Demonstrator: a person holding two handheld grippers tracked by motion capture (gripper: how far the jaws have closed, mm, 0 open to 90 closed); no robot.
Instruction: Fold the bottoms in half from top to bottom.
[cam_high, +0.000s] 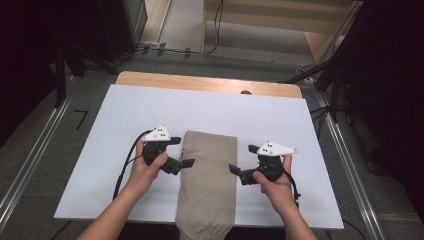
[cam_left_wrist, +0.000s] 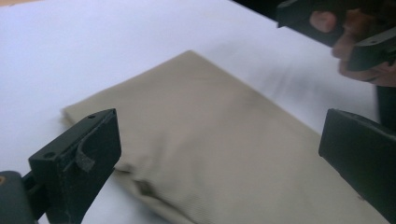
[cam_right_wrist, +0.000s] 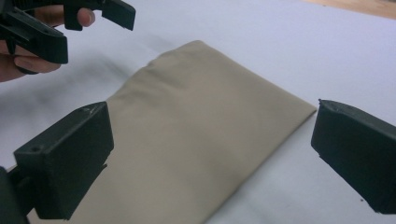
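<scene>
A folded beige cloth lies lengthwise on the white board, and its near end hangs over the front edge. My left gripper hovers at the cloth's left edge, jaws wide open with nothing gripped. At the cloth's right edge my right gripper stands open too, pointing inward. In the left gripper view the cloth lies beyond the open left gripper, with the other hand's gripper at the top right. The right gripper view has the cloth beyond the open right gripper.
The white board rests on a wooden table whose far edge shows. Bare board lies left, right and behind the cloth. Cables run across the floor past the table, and dark stands are at the right.
</scene>
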